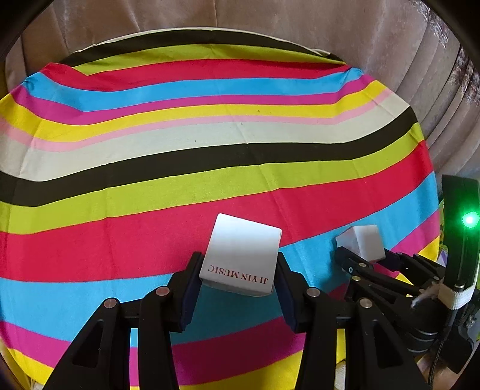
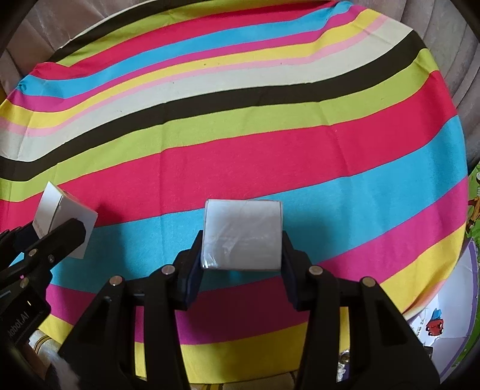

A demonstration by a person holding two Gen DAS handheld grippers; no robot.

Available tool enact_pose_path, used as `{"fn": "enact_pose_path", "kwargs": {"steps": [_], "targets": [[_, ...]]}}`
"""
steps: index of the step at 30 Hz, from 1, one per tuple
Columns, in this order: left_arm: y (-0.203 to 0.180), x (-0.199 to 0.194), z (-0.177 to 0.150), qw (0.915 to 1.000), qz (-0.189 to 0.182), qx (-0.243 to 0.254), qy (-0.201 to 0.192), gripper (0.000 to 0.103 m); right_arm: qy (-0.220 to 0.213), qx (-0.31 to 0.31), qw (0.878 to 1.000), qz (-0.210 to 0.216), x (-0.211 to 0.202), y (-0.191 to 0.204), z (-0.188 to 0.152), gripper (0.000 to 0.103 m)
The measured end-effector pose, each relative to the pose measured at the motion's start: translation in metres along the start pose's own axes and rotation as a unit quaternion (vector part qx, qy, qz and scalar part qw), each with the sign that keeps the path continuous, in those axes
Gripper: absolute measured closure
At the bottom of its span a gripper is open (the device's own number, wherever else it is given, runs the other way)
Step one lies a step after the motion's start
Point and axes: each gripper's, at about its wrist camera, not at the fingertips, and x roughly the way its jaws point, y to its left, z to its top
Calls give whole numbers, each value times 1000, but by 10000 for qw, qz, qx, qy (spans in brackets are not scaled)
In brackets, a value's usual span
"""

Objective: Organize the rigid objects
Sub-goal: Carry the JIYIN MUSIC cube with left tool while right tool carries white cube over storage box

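Note:
My left gripper [image 1: 238, 270] is shut on a white box printed "JI YIN MUSIC" [image 1: 243, 253] and holds it above the striped tablecloth [image 1: 180, 150]. My right gripper [image 2: 241, 255] is shut on a plain white box wrapped in clear film [image 2: 243, 234], also above the cloth. In the left wrist view the right gripper [image 1: 364, 258] and its box [image 1: 361, 241] show at the right. In the right wrist view the left gripper [image 2: 64, 237] and its box [image 2: 64, 216] show at the far left.
The round table under the striped cloth [image 2: 270, 120] is ringed by beige upholstery [image 1: 270, 18]. A colourful play mat [image 2: 450, 315] lies on the floor at the lower right. A black device with a green light [image 1: 469, 219] sits on the right gripper.

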Motion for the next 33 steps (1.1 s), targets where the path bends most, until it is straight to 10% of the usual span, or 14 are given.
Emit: {"fn": "enact_pose_path", "kwargs": {"steps": [33], "targets": [[-51,-66,-60,9987,-301,273,-303,56,-485,-7,9988,-66,-86,-43,-68,54]]}}
